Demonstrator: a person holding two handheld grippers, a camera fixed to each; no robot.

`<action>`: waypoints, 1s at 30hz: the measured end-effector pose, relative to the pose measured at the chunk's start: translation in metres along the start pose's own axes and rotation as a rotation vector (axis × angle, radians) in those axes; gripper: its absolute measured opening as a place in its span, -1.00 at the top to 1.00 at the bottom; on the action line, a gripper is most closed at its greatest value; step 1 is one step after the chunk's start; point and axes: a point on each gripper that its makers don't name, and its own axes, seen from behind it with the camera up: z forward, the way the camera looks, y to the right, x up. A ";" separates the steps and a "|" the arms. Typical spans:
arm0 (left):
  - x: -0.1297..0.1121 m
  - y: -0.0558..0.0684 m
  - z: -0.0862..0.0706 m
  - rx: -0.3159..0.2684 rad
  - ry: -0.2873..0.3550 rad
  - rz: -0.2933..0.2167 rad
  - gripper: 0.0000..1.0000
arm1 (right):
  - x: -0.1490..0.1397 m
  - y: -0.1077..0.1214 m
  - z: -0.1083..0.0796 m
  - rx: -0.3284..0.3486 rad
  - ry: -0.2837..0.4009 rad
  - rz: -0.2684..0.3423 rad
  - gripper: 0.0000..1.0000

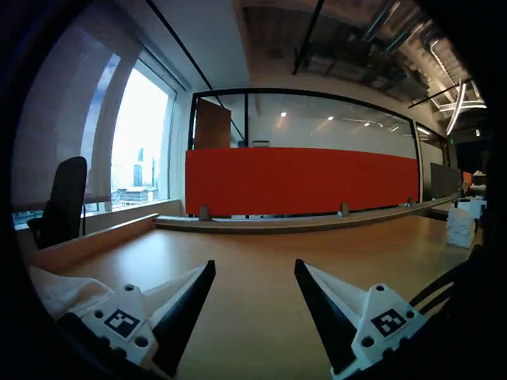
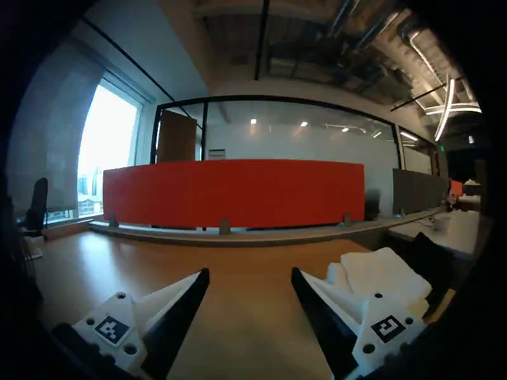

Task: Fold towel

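Wooden desk (image 1: 355,244) (image 2: 190,253): long, pale brown top, running across both views beneath the grippers.

Red screen (image 1: 298,180) (image 2: 234,193): upright panel along the far edge of the desk, with a glass wall behind it.

Window (image 1: 139,152) (image 2: 104,152): bright, on the left side, city buildings outside.

Office chair (image 1: 63,199): dark, high-backed, standing at the left end of the desk by the window.

White towel (image 2: 380,272): bunched in soft folds on the desk, low on the right of the right gripper view, just behind that gripper's right-hand finger; whether they touch cannot be told.

White cloth (image 1: 66,292): crumpled, on the desk at the lower left of the left gripper view, just beside the left-hand finger.

White stack (image 1: 461,227): far right of the desk, contents too small to tell.

Left gripper (image 1: 254,262): jaws spread wide, bare desk between them.

Right gripper (image 2: 250,271): jaws spread wide, gripping nothing.
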 end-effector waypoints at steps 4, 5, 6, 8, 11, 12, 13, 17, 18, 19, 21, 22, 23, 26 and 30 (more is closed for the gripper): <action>0.000 0.000 0.000 0.000 0.000 0.000 -0.84 | -0.008 -0.001 0.000 -0.003 -0.005 0.007 -1.00; 0.000 0.000 0.000 0.000 0.000 0.000 -0.84 | -0.010 -0.002 0.000 -0.001 -0.006 0.007 -1.00; 0.000 0.000 0.000 0.000 0.000 0.000 -0.85 | -0.011 -0.002 -0.001 0.000 -0.008 0.007 -1.00; 0.000 0.000 0.000 0.000 0.000 0.000 -0.85 | -0.014 -0.004 -0.001 0.004 -0.012 0.007 -1.00; 0.000 0.000 0.000 0.000 0.000 0.000 -0.84 | -0.016 -0.004 0.000 0.005 -0.015 0.009 -1.00; 0.000 0.000 0.000 0.000 0.000 0.000 -0.84 | -0.017 -0.004 0.000 0.005 -0.015 0.008 -1.00; 0.000 0.000 0.000 0.000 0.000 0.000 -0.84 | -0.017 -0.004 0.000 0.005 -0.015 0.008 -1.00; 0.000 0.000 0.000 0.000 0.000 0.000 -0.84 | -0.020 -0.004 0.003 0.006 -0.017 0.007 -1.00; 0.000 0.000 0.000 0.000 0.000 0.000 -0.84 | -0.021 -0.004 0.003 0.006 -0.018 0.008 -1.00; 0.000 0.000 0.000 0.000 0.000 0.000 -0.84 | -0.022 -0.005 0.004 0.006 -0.018 0.008 -1.00; 0.000 0.000 0.000 0.000 0.000 0.000 -0.84 | -0.024 -0.005 0.004 0.006 -0.021 0.008 -1.00; 0.000 0.000 0.000 0.000 0.000 0.000 -0.84 | -0.026 -0.005 0.004 0.006 -0.022 0.007 -1.00; 0.000 0.000 0.000 0.000 0.000 0.000 -0.84 | -0.027 -0.005 0.005 0.006 -0.024 0.006 -1.00; 0.000 0.001 0.000 0.000 0.000 0.000 -0.84 | -0.029 -0.007 0.005 0.008 -0.020 -0.004 -1.00; 0.000 0.000 0.000 0.000 0.000 0.000 -0.85 | -0.028 -0.010 0.004 0.012 -0.018 -0.013 -1.00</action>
